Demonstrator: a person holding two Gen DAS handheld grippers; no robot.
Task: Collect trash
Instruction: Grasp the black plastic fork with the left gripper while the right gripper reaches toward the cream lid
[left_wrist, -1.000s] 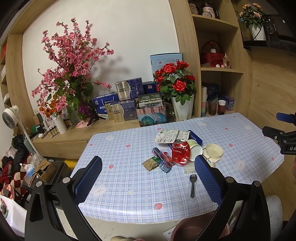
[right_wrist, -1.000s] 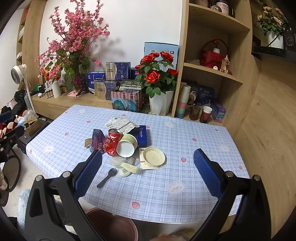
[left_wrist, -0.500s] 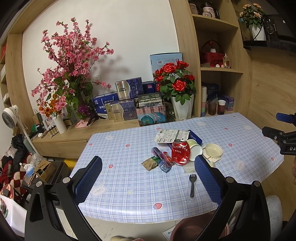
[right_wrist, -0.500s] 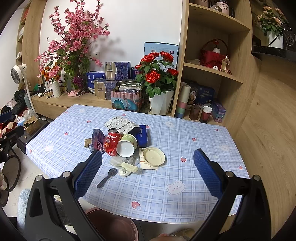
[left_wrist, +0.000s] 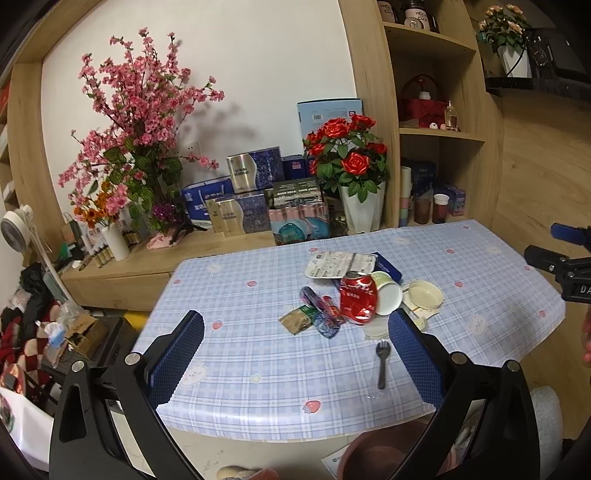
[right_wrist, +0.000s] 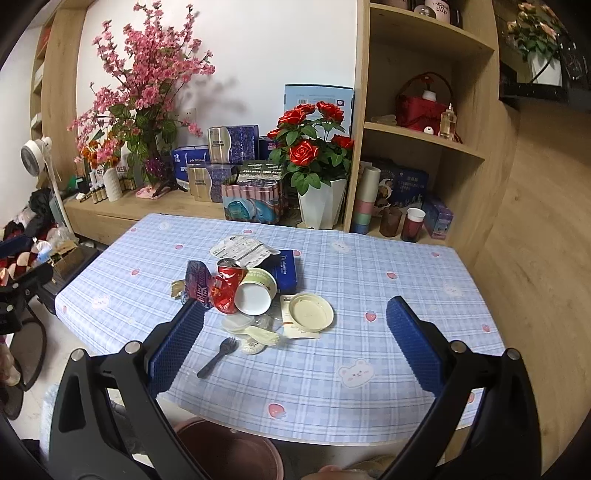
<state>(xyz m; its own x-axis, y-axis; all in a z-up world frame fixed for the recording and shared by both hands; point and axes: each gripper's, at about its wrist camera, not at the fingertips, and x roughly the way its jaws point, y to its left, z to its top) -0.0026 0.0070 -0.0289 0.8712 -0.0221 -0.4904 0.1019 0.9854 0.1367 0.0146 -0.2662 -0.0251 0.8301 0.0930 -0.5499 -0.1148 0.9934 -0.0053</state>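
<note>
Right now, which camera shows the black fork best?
The right wrist view: the fork lies whole on the table, tines and handle unobstructed. The left wrist view shows the fork smaller, close beside a blue finger.

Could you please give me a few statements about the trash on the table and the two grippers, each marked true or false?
1. Both grippers are holding a piece of trash. False: the left gripper and the right gripper are open and empty, above the near edge of the table.
2. The crushed red can lies beside the tipped paper cup. True.
3. The black fork lies nearer the table's front edge than the can. True.
4. The round cream lid sits on top of the can. False: it rests on the table, to the right of the cup.
5. The brown bin stands on the table. False: it is below the table's near edge.
</note>
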